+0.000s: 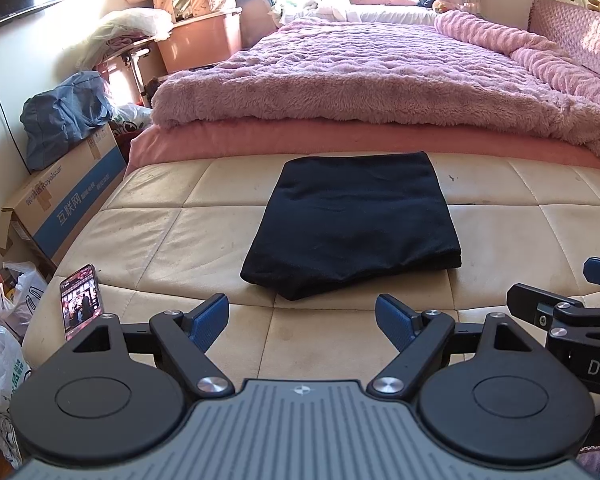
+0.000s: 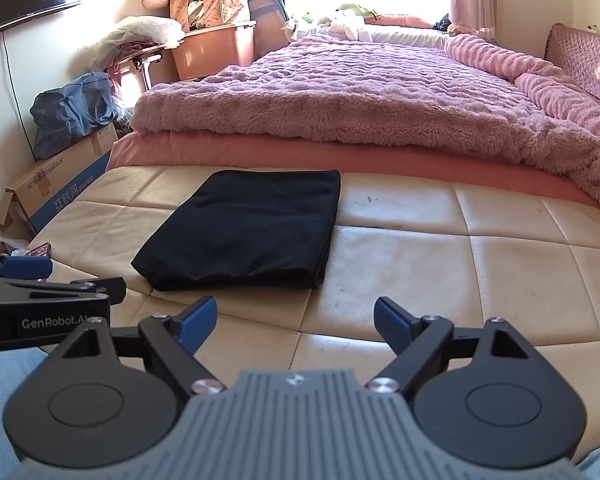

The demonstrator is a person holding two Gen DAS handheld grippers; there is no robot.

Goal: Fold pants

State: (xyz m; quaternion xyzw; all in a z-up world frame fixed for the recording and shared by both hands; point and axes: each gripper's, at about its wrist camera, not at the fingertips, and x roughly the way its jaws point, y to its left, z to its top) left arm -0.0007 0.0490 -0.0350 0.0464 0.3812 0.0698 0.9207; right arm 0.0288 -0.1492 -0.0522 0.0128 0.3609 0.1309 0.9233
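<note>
**Black pants lay folded, both tools empty**

Black pants (image 1: 352, 224) lay as a flat folded packet on the cream quilted bench cushion (image 1: 148, 236) at the foot of the bed (image 1: 340, 80), well clear of both tools. By the look of it the folding was finished or nearly so.

Going left to right: a phone (image 1: 80, 300) stood at the cushion's left edge, its screen lit. The left hand-held gripper (image 1: 302, 322) hovered just short of the packet's near corner with its jaws spread wide and nothing between them. The right hand-held gripper (image 2: 294, 324) sat beside it, equally wide and empty.

Risks from here, as I judged them: another pinch could catch only the top layer and drag the packet open; the loose near corner looked likeliest to slip; a sweep leftward might knock the phone off.

As for containers, a cardboard box (image 1: 64, 204) on the floor carried a blue bag (image 1: 60, 120) on top, its contents unseen. A lidded pink storage bin (image 1: 204, 40) stood farther back with bedding piled on it.
</note>
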